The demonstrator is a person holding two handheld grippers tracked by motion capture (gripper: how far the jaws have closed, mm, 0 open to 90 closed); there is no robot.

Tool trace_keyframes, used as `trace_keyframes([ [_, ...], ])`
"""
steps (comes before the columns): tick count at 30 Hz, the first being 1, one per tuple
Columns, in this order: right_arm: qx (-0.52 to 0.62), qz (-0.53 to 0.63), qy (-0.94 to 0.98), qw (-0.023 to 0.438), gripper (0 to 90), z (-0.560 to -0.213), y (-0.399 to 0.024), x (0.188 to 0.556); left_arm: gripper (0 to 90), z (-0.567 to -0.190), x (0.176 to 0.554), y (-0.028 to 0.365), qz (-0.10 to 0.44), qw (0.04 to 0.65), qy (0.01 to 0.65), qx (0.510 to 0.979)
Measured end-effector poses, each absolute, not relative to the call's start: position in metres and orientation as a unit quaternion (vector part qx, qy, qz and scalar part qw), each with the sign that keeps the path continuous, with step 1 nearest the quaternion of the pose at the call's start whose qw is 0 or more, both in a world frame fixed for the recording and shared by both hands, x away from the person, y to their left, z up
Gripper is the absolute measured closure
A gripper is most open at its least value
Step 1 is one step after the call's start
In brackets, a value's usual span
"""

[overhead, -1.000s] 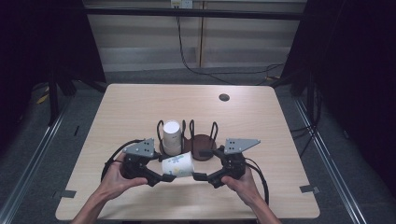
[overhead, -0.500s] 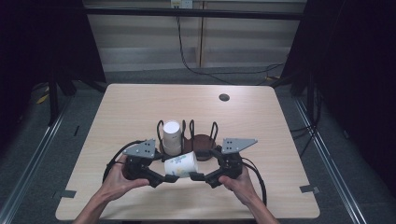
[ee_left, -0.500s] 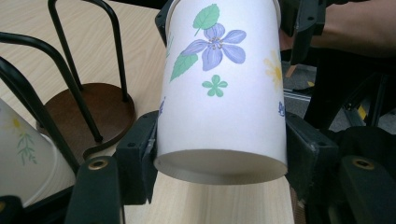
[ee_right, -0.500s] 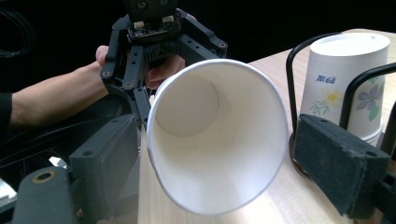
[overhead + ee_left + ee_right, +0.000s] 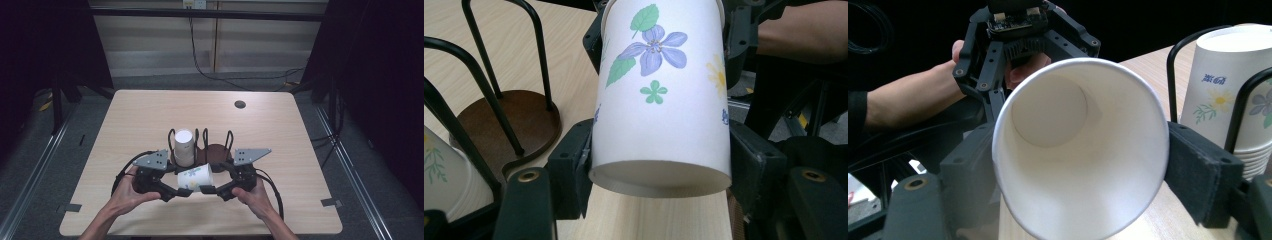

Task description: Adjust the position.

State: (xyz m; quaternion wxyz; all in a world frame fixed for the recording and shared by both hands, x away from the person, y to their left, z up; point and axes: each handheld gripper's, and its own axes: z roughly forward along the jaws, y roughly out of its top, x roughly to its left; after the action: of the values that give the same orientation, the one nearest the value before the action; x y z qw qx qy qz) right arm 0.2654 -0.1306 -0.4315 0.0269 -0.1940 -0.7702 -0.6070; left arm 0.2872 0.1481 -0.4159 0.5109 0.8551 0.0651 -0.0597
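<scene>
light: even overhead on table (image 5: 150, 115) | surround: dark | shadows: soft | close views: slightly blurred

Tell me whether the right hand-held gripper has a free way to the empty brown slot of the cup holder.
Probably yes: the brown slot lies just beyond the right hand-held gripper with nothing between, but its jaws, just closing, sit around the paper cup, which the left hand-held gripper holds by its base.

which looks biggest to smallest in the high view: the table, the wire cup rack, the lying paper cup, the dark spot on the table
1. table
2. wire cup rack
3. lying paper cup, though it is held above the table, nearer the camera
4. dark spot
</scene>
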Motion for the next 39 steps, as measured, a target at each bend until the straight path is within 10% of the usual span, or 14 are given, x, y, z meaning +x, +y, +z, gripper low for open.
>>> trace_keyframes([
  [39,-0.186,-0.601,-0.776,0.033,30.2,-0.4297,-0.1342,0.2686,16.0,-0.4212,0.2932,0.1525,-0.067,0.5,0.116,0.856],
])
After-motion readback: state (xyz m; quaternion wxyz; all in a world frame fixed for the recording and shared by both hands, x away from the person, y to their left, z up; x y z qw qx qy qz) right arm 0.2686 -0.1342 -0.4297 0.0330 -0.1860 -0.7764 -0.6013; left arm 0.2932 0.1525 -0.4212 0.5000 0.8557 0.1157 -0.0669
